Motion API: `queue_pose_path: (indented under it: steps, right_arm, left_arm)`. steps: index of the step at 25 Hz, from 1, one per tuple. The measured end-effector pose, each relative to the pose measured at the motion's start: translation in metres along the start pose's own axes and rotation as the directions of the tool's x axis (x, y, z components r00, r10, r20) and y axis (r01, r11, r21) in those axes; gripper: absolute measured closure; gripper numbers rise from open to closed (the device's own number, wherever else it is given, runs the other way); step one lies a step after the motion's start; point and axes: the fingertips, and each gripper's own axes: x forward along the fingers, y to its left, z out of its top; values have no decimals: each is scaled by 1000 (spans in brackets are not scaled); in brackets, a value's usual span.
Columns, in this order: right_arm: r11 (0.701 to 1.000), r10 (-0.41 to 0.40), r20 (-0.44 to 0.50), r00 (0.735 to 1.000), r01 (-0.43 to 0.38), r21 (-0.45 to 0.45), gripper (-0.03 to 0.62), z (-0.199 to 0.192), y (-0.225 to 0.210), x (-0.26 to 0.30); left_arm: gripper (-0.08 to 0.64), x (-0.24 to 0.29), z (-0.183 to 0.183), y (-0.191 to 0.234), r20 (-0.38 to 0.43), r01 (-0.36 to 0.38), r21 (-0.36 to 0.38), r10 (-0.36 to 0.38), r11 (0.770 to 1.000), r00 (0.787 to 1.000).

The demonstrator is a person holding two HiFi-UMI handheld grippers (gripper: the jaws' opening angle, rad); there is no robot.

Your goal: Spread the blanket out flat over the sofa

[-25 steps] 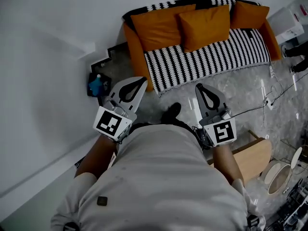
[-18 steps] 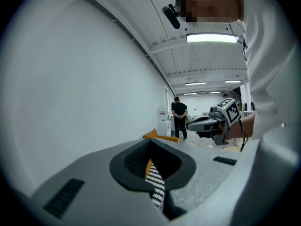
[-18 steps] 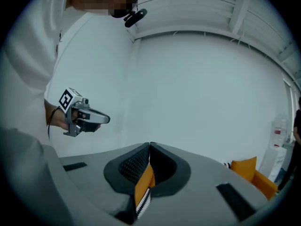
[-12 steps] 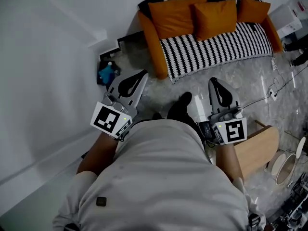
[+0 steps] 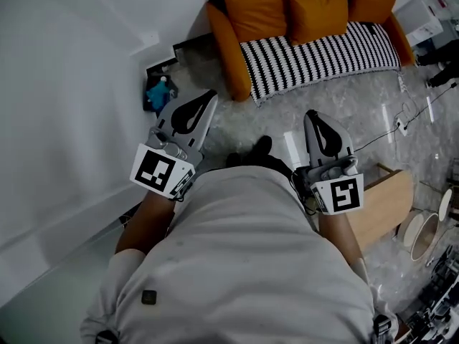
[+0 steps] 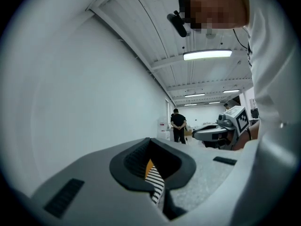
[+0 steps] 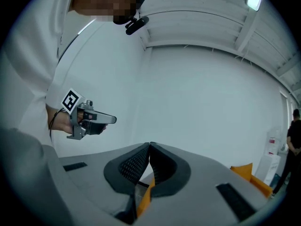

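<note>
Short of the sofa (image 5: pixel 228 52) — left gripper (image 5: pixel 211 95) and right gripper (image 5: pixel 313 115) both clenched, empty.
Striped blanket (image 5: pixel 323 52) on the seat, well ahead of both, long axis running left to right — left end slightly nearer the left gripper.

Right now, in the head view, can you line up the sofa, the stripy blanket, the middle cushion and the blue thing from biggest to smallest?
1. sofa
2. stripy blanket, which covers most of the seat
3. middle cushion
4. blue thing by the wall, the smallest
</note>
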Motion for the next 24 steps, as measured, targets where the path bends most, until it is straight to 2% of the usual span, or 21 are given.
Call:
queue_pose_path:
  steps: [10, 24]
  right_arm:
    - [1000, 22, -4, 1000, -22, -8, 565, 3, 16, -14]
    - [1000, 19, 4, 1000, -19, -15, 565, 7, 16, -24]
  left_arm:
    - [554, -15, -2, -18, 12, 0, -5, 0, 1000, 1000]
    - [554, -10, -1, -32, 12, 30, 0, -30, 1000, 999]
